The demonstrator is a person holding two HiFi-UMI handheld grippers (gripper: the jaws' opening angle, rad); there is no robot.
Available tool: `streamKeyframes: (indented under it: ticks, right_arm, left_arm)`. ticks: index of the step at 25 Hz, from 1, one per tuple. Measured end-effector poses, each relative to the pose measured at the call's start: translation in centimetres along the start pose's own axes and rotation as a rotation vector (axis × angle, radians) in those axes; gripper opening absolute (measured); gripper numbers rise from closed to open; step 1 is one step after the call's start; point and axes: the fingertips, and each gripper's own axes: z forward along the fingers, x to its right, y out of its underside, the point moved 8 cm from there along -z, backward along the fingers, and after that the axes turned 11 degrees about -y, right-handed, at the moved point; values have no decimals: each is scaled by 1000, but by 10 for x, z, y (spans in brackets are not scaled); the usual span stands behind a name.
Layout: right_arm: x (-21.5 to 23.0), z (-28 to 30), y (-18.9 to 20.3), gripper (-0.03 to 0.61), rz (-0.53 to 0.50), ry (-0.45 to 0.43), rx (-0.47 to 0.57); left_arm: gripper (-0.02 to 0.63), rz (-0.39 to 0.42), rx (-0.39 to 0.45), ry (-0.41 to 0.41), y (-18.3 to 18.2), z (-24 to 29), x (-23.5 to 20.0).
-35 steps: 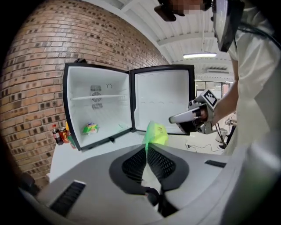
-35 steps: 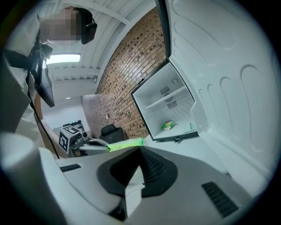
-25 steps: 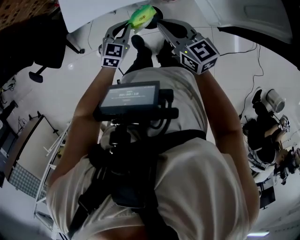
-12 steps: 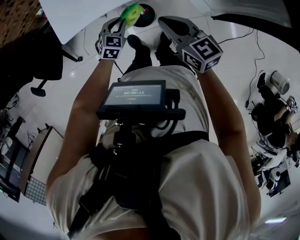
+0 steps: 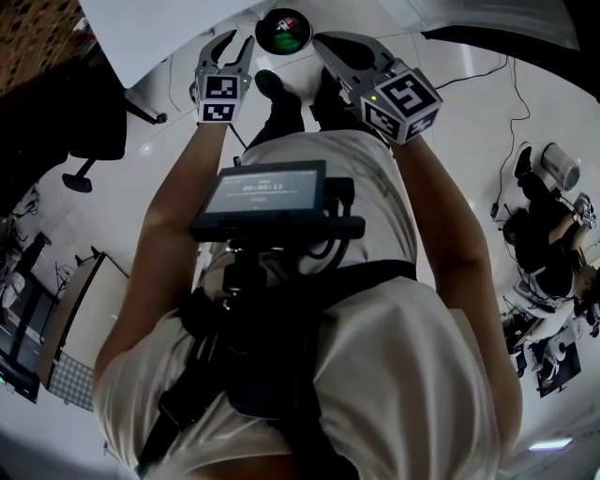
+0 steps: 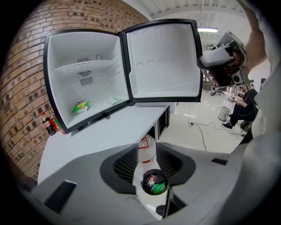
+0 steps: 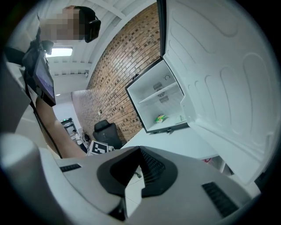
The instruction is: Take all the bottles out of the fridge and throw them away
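Head view
- Left gripper (image 5: 238,43): its jaws have just been opening and stand apart with nothing between them, poised above the bin.
- Bin (image 5: 261,26): a round, dark-rimmed bin on the glossy floor, just ahead of the person's shoes.
- Green bottle (image 5: 281,39): lies inside the bin next to something with a red label.
- Right gripper (image 5: 326,45): closed and empty, just beside the bin.

Left gripper view
- Fridge (image 6: 66,57): a white, smooth-walled box on the worktop (image 6: 109,132) by its far left corner, with its door (image 6: 162,57) swung wide open.
- Green-and-yellow item (image 6: 81,107): crinkled and probably another bottle. It lies near the front edge of the fridge floor, long axis running across.
- Direction: it lies up and to the left of the open jaws. I judge the left hand to be the nearer one.
- Clear bottle (image 6: 144,151): smooth plastic with a red label, seen just past the bin. I cannot tell whether it stands on the floor.

Right gripper view
- Jaws: the ribbed black pads are drawn together with nothing held.
- Remaining item: it is still on the fridge floor, beyond the near edge of the worktop, with the door close on the right.
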Motion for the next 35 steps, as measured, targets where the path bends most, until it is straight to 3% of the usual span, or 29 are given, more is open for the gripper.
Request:
streamKeyframes:
  ticks: [6, 12, 21, 27, 35]
  right_arm:
    - [7, 5, -5, 12, -29, -32, 14]
    - [-7, 26, -33, 12, -100, -65, 45]
    - [-26, 62, -95, 12, -256, -125, 92]
    - [-44, 81, -120, 12, -302, -158, 116]
    - [-50, 85, -122, 12, -305, -161, 122]
  left_arm:
    - [144, -46, 80, 21, -25, -17, 1]
    - [6, -151, 235, 68, -61, -67, -26]
    - [0, -278, 458, 26, -109, -130, -82]
    - [0, -311, 539, 0, -121, -149, -110]
    - [0, -315, 571, 3, -128, -152, -116]
